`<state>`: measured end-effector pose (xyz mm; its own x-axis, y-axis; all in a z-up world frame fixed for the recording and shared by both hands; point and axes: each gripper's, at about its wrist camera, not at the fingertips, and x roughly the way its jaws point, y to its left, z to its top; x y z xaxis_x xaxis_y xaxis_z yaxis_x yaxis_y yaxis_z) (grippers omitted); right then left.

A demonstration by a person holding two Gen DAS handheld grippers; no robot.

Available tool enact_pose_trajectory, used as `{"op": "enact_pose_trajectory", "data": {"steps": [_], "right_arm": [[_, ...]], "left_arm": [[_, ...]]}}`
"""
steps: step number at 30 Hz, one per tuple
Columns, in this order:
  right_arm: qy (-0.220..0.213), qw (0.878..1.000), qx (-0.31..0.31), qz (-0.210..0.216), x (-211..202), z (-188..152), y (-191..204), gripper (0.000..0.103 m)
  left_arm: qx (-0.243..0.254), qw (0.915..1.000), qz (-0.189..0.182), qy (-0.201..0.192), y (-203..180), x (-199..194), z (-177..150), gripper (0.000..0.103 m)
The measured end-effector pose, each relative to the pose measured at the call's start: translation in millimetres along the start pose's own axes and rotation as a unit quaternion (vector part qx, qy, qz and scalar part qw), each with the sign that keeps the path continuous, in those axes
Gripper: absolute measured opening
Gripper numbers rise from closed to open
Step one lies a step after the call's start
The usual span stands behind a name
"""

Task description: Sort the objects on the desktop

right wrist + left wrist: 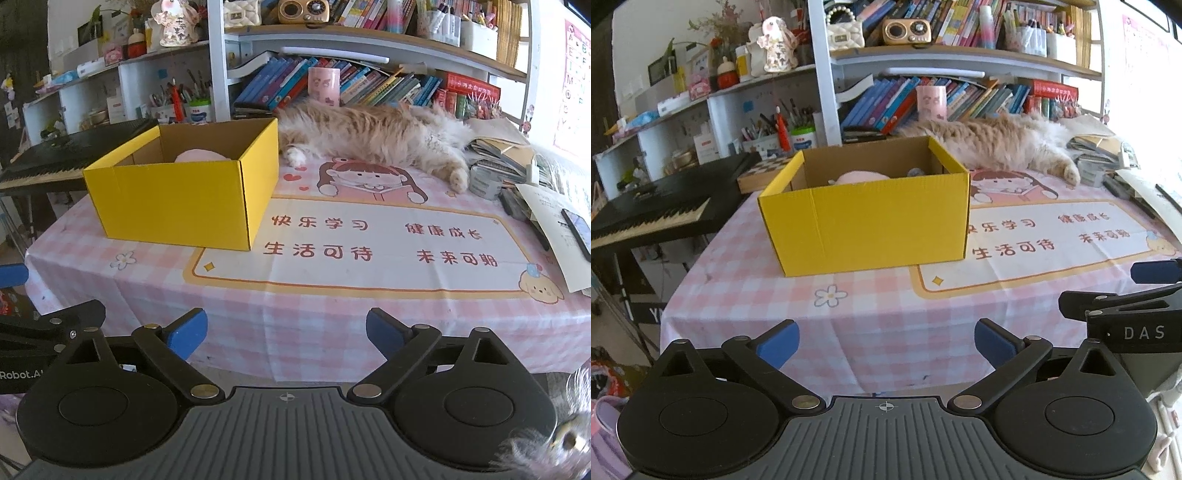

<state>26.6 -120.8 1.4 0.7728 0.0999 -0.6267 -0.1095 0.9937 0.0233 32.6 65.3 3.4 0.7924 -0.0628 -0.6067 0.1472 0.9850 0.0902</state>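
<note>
A yellow cardboard box [866,218] [184,199] stands open-topped on the pink checked tablecloth [886,310] [317,317]. Inside it lie a pale pink soft object [860,177] [201,155] and a small grey thing [915,171], both mostly hidden by the walls. My left gripper [886,343] hangs over the table's near edge, well short of the box, open with nothing between its blue pads. My right gripper [286,334] is beside it at the same edge, also open and empty. Each gripper shows at the side of the other's view.
A long-haired orange cat [1004,142] [376,136] lies stretched along the table's back edge. Papers, books and a phone [578,230] pile up at the right. A keyboard piano [653,218] stands left of the table. Bookshelves [369,85] fill the back wall.
</note>
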Motion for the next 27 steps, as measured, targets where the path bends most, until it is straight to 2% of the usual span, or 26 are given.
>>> {"op": "enact_pose_trajectory", "data": {"steps": [8,27], "right_arm": [[0.007,1.0,0.0,-0.009,0.9,-1.1,-1.7,0.098],[0.019,1.0,0.0,-0.019,1.0,-3.9,-8.6,0.099]], "left_arm": [[0.007,0.9999,-0.004,0.01,-4.0,3.1,-0.5,0.103],[0.023,0.9994,-0.01,0.023,-16.1,8.5,0.2,0.103]]}}
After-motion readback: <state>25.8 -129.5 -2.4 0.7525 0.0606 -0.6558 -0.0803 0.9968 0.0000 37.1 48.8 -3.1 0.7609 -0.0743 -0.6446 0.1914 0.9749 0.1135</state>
